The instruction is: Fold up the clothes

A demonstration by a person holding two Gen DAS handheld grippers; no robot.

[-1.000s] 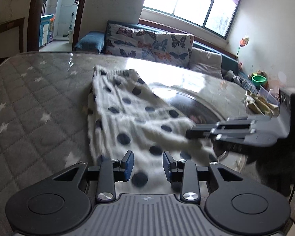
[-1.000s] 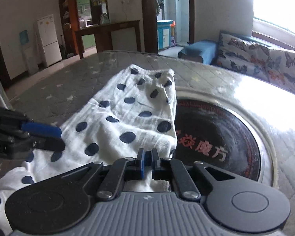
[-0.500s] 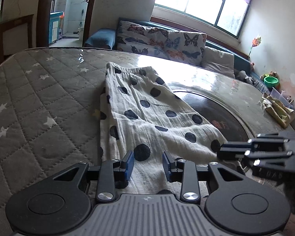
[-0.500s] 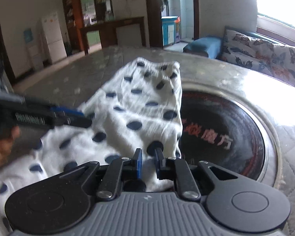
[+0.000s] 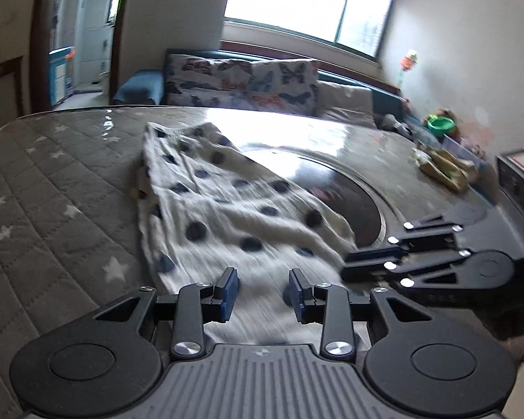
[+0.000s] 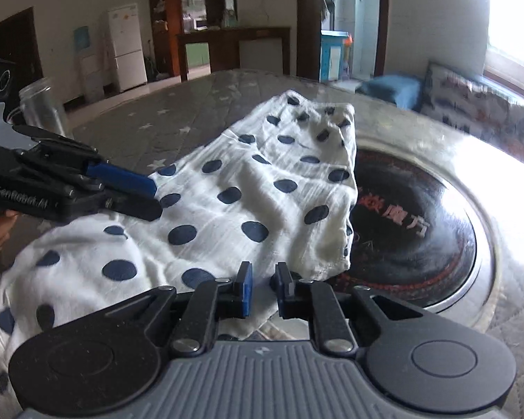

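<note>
A white garment with dark blue dots (image 5: 227, 216) lies crumpled along a quilted grey table top (image 5: 52, 192). My left gripper (image 5: 263, 274) hovers over its near end, open, with cloth below the gap and nothing pinched. The right gripper (image 5: 346, 266) reaches in from the right at the garment's edge. In the right wrist view the garment (image 6: 262, 181) stretches away from my right gripper (image 6: 263, 269). Its jaws are coming open and stand a narrow gap apart. The cloth's near edge shows in that gap and the pads do not press on it. The left gripper (image 6: 155, 199) enters from the left over the cloth.
A dark round inset with red characters (image 6: 412, 216) sits in the table beside the garment. A yellowish bundle (image 5: 447, 171) and a box (image 5: 520, 167) lie at the far right. A clear jar (image 6: 40, 104) stands at the left edge. A sofa with butterfly cushions (image 5: 244, 83) is behind.
The right gripper's jaws went from shut on the cloth's edge to a narrow gap. Both grippers shifted sideways over the garment, and the left wrist view is blurred by motion.
</note>
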